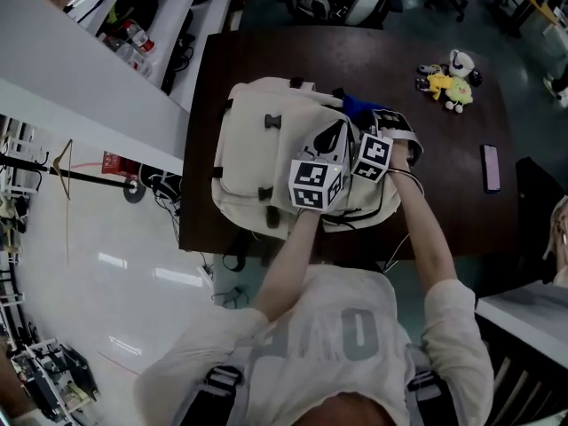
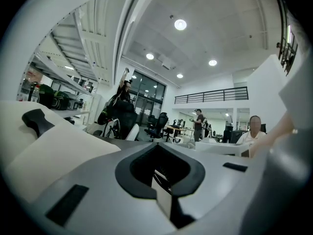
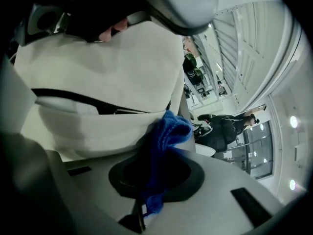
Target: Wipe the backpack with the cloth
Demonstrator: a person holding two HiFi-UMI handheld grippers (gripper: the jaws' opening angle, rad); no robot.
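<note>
R hand-held gripper [image 3: 142, 213] pinches cloth [image 3: 165, 135] at backpack [image 3: 107, 72]; L hand-held gripper [image 2: 164, 200] closed.

My head view is dim, the table [image 1: 444, 176] nearly black. Ceiling lights [image 2: 180, 24] glare; both gripper views bend at their dark edges, and the cloth [image 3: 164, 131] blurs close up.

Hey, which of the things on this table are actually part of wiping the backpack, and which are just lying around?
Part of the job:
- cream backpack
- blue cloth
- right gripper, shut on the cloth
- left gripper, shut with nothing in it

Just lying about:
- yellow plush toy
- dark phone
Both lie on the table, apart from the backpack.
</note>
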